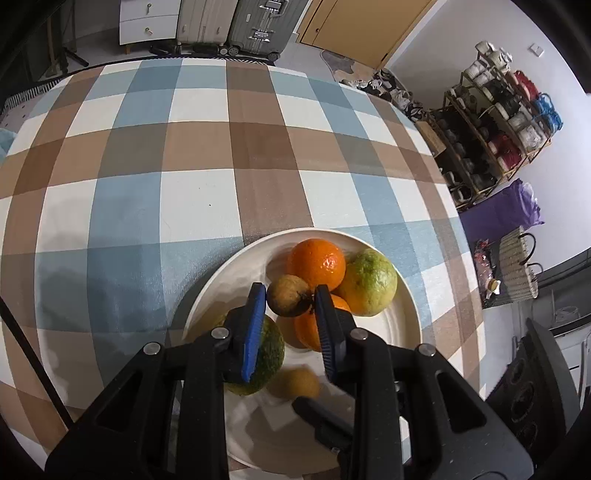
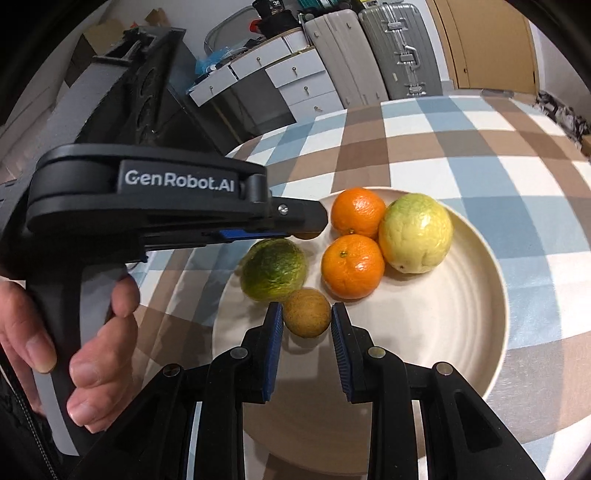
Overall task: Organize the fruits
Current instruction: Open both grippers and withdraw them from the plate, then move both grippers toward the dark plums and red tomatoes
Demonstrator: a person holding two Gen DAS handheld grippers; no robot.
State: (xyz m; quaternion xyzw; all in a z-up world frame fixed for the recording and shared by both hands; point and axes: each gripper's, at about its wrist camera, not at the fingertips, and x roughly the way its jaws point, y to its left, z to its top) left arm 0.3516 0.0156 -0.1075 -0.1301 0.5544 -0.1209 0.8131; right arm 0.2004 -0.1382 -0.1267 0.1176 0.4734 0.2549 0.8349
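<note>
A white plate (image 1: 207, 291) (image 2: 480, 325) on the checked tablecloth holds two oranges (image 1: 317, 263) (image 2: 352, 266), a yellow-green guava (image 1: 371, 282) (image 2: 415, 232), a green citrus (image 1: 271, 350) (image 2: 273, 273) and a small brown fruit (image 2: 307, 313). My left gripper (image 1: 290, 295) is shut on a second small brown fruit (image 1: 286, 294), held above the plate. It shows from the side in the right wrist view (image 2: 317, 221). My right gripper (image 2: 307, 314) is open, its fingertips either side of the small brown fruit on the plate.
The checked tablecloth (image 1: 184, 166) stretches far and left of the plate. Suitcases (image 1: 243, 26) and white drawers (image 1: 147, 18) stand beyond the table. A shelf of cups (image 1: 491, 122) stands to the right. A person's hand (image 2: 92, 350) grips the left gripper's handle.
</note>
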